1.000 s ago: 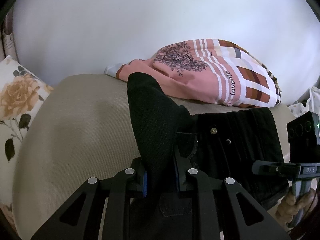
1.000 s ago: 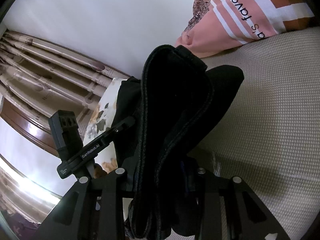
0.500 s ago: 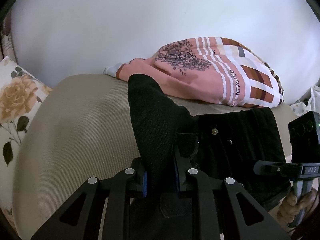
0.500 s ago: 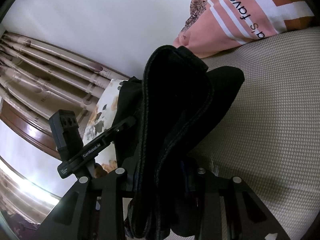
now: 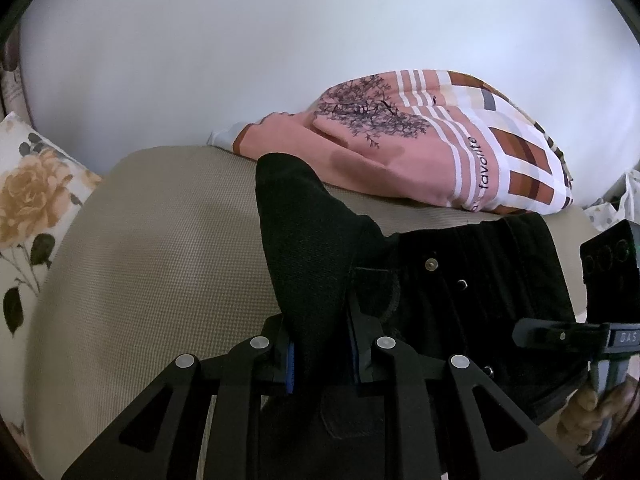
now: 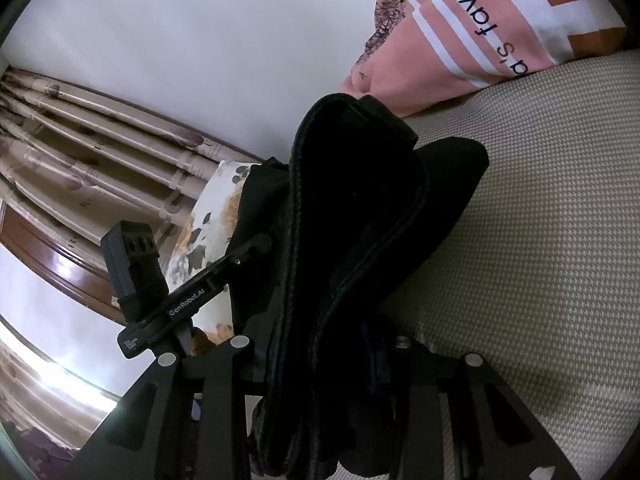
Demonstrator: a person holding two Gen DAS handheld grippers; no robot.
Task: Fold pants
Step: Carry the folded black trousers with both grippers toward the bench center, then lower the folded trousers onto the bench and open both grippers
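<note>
A: On the beige bed, black pants lifted at two points. Left gripper fingers clamped shut on a thin fold of the fabric; right gripper fingers closed on a thicker bundle of waistband layers. How to carry the fold through?

B: Keep both grips firm. Move both hands together, at equal height, so the held edge stays taut and straight. Lay the edge down flat on the bed, seams aligned. Release only once the cloth rests on the surface. Steer short of the pink striped pillow beyond the pants.

A: Limits of view?

B: Pant legs and hems cut off below both frames; progress of the fold therefore only a guess. Finger pads buried in black cloth, layer count unreadable. Dark fabric hides creases and seams. Floral pillow partly cropped at the left edge. Other hand visible only as fingertips around a handle.
</note>
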